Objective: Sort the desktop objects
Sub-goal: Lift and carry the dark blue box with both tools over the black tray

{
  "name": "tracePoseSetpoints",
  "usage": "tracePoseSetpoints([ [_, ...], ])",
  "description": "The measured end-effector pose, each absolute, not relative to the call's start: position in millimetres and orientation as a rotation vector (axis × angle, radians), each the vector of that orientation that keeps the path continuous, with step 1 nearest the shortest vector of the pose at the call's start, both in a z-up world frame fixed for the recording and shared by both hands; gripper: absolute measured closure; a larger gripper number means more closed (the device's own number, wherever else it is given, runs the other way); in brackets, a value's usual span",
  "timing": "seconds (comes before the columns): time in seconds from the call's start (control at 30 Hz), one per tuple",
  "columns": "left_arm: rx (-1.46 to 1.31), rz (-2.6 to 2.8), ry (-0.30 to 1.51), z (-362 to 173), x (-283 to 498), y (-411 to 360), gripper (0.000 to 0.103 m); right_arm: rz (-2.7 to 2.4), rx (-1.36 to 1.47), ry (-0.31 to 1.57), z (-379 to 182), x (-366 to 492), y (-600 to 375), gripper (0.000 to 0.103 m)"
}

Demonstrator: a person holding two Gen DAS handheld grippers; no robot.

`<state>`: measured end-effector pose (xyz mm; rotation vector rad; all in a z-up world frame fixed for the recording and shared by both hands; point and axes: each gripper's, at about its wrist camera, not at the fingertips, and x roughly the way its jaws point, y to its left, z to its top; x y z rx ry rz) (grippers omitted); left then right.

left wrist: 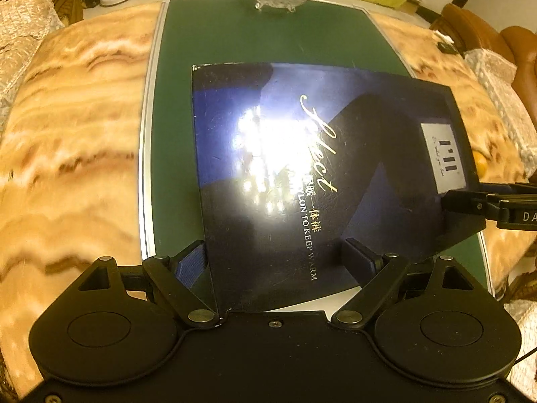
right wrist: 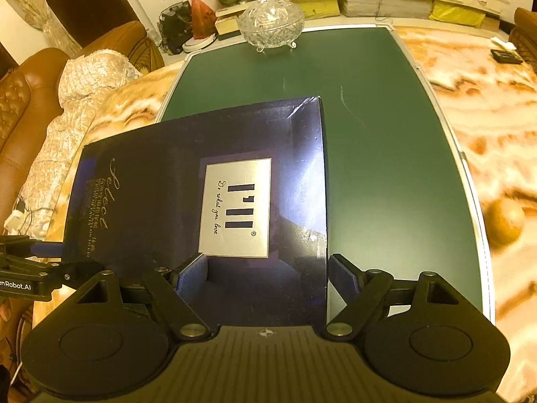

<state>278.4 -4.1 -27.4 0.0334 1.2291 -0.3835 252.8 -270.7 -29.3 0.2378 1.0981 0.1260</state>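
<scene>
A flat dark blue box [left wrist: 302, 174] with gold lettering and a silver label sits tilted over the green mat [left wrist: 235, 40]. It also shows in the right wrist view [right wrist: 208, 201]. My left gripper [left wrist: 280, 258] is shut on the box's near edge, one finger on each side. My right gripper [right wrist: 265, 275] is shut on another edge of the box near the silver label [right wrist: 235, 208]. The right gripper's fingers [left wrist: 470, 201] show in the left wrist view, clamped on the box's right corner.
A lidded crystal bowl [right wrist: 270, 23] stands at the mat's far edge. An orange [right wrist: 503, 221] lies on the marble table [right wrist: 486, 100] right of the mat. Brown sofas [right wrist: 33, 100] flank the table. Shelves with clutter run behind.
</scene>
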Motion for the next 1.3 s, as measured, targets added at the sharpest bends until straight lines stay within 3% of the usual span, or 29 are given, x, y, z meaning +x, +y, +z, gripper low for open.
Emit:
tracePoseSetpoints([
  [0.53, 0.074, -0.359, 1.267, -29.6, 179.0, 4.6, 0.016, 0.137, 0.209, 1.132, -27.1, 151.8, -259.7, 0.020],
  [1.3, 0.094, -0.349, 1.311, -47.8, 127.1, 17.5, 0.016, 0.153, 0.205, 1.204, -48.8, 111.0, -242.3, 0.020],
])
